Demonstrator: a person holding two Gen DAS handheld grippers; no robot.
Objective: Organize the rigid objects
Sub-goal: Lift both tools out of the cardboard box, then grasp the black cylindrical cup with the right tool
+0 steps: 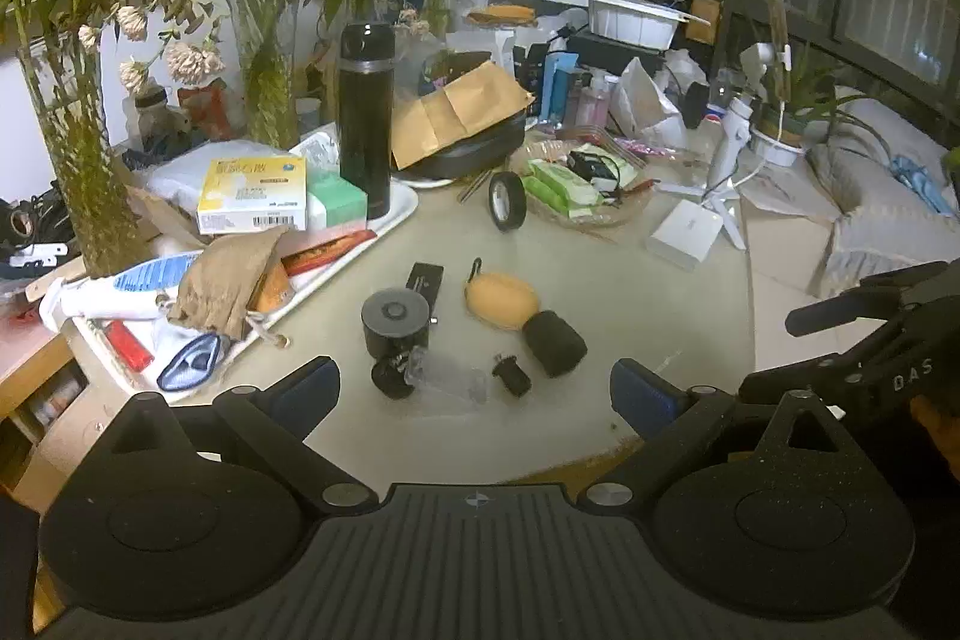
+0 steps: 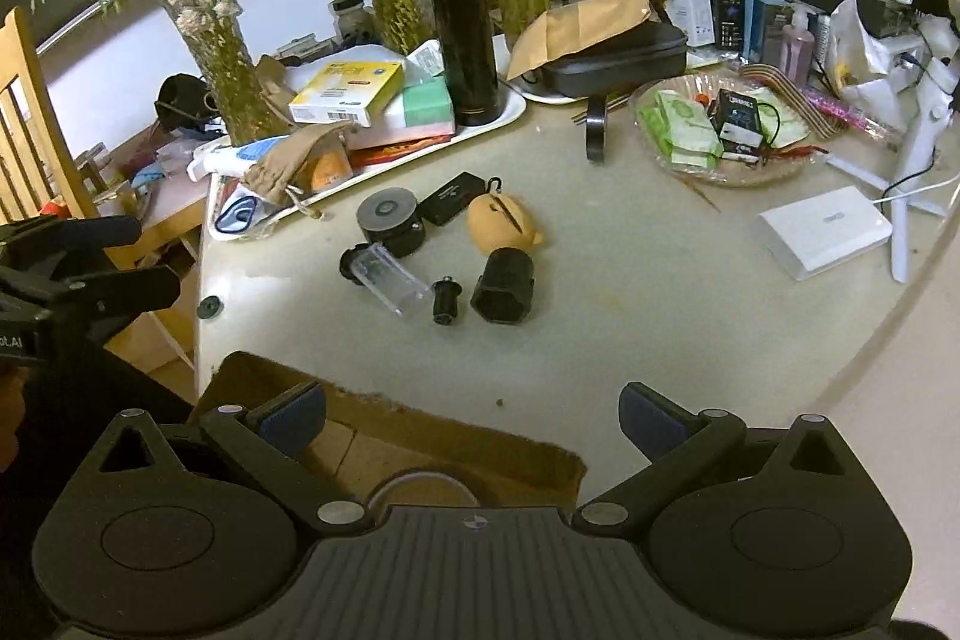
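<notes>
Several small items lie mid-table: a black round cylinder [image 1: 395, 321] [image 2: 390, 219], a flat black block [image 1: 425, 278] [image 2: 451, 197], a yellow pouch [image 1: 503, 300] [image 2: 503, 223], a black cap [image 1: 553, 343] [image 2: 503, 287], a small black plug [image 1: 511, 374] [image 2: 445, 299] and a clear plastic piece [image 1: 441, 375] [image 2: 387, 277]. My left gripper [image 1: 474, 391] is open and empty just in front of them. My right gripper [image 2: 471, 415] is open and empty, over the table's near edge and an open cardboard box [image 2: 384, 445].
A white tray [image 1: 399, 214] [image 2: 510, 109] holds a black flask [image 1: 365, 118] [image 2: 463, 34], boxes and a cloth bag. A tape roll [image 1: 507, 201] [image 2: 596, 129], a glass dish of packets [image 1: 579, 187] [image 2: 720, 130], a white box [image 1: 684, 233] [image 2: 825, 229] and plant vases stand behind.
</notes>
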